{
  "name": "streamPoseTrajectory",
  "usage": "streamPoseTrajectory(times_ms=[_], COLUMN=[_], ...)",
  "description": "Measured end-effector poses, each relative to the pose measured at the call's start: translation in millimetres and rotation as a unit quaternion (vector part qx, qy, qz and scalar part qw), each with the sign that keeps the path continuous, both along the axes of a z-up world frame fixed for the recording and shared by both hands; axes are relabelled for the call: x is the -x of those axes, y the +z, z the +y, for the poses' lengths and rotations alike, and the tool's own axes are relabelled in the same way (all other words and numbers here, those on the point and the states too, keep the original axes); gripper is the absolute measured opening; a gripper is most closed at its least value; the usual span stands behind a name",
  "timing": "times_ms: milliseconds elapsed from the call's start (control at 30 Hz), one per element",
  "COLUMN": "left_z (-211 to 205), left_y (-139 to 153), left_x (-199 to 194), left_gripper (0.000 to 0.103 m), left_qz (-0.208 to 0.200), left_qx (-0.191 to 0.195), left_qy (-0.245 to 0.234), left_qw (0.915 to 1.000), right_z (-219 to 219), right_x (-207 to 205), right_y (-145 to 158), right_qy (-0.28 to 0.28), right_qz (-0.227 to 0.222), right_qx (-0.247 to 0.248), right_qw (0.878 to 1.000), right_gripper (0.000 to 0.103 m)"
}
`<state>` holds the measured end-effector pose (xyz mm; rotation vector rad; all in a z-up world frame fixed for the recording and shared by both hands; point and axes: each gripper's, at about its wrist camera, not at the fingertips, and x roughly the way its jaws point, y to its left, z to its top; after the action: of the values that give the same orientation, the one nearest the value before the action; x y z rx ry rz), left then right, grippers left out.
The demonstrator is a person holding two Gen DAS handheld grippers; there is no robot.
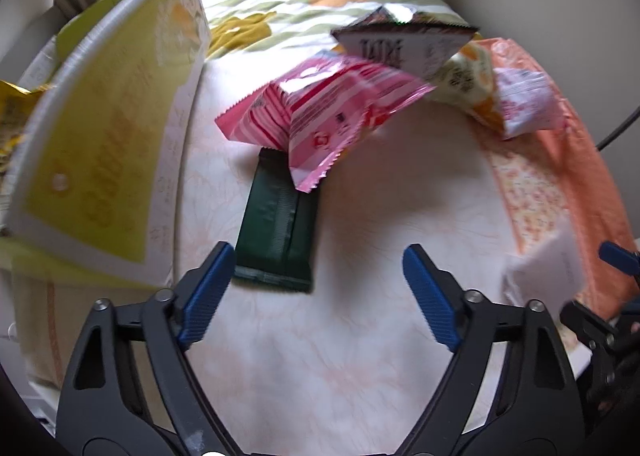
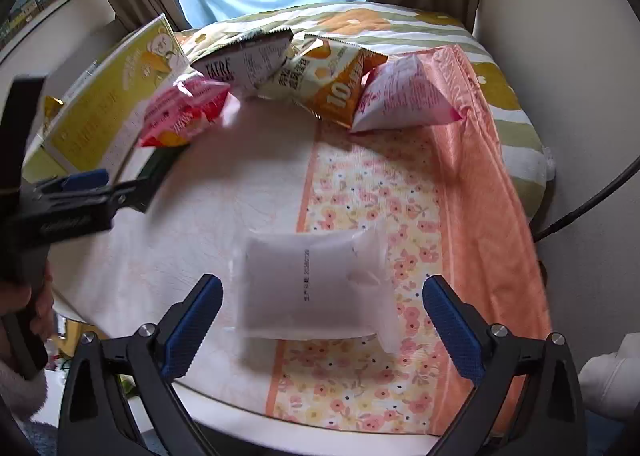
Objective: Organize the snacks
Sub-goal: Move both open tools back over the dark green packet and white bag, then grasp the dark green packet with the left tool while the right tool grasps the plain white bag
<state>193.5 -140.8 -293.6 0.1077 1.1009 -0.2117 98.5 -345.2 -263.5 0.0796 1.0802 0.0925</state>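
Both grippers are spread wide and hold nothing. The left gripper [image 1: 318, 270] hovers over the round table [image 1: 340, 356], its fingers [image 1: 210, 292] apart on either side of the near end of a dark green bar wrapper [image 1: 276, 232] that lies flat, with the far end tucked under a pink striped packet [image 1: 320, 111]. The right gripper [image 2: 322, 314] hangs over a white sachet [image 2: 316, 288] with a printed date line, which lies half on the floral cloth [image 2: 360, 183] and half on bare table.

Taking the green bar wrapper as the landmark: the yellow box [image 1: 100, 159] stands open just to its left, probably the place snacks go. Beyond it sit the pink packet, a grey "TATRE" bag [image 1: 400, 47], an orange chip bag [image 2: 336, 91] and a pale pink pouch [image 2: 404, 95]; the sachet is well to its right.

For the left pick, I would come down across the bar's narrow width at the free near end, then draw it toward the person so the pink packet slides off rather than lifting with it. The sachet is thin and flat, so the right fingers should press low and pinch its edge.
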Motion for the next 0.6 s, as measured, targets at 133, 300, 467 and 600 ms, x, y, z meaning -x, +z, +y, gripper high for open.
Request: streamPoseTrajectory(times_ms=[133,300,467,600], left_z=[5.6,12.6,12.9,12.3], left_y=[-15.1,-27.1,-27.3,-28.2], left_x=[-10.3,-19.2,-26.0,-31.2], left_gripper=[0.076,0.076,0.076,0.074], left_qz=[0.000,0.004,-0.004,-0.005], left_qx=[-0.012,-0.005,-0.003,-0.001], left_qy=[0.008,0.025,0.016,0.002], left_qw=[0.9999,0.9997,0.9999,1.0000], right_z=[1.6,2.7,9.0,8.7], right_x=[-1.0,-2.4,-6.4,-8.3], right_y=[-14.7,-26.8,-31.4,-32.8], right_qy=[0.001,-0.001,0.006,0.005], right_qz=[0.003,0.004,0.004,0.008], right_qx=[-0.004,-0.012,-0.004,-0.007], right_qw=[1.000,1.000,1.000,1.000], right_gripper=[0.100,0.100,0.100,0.100])
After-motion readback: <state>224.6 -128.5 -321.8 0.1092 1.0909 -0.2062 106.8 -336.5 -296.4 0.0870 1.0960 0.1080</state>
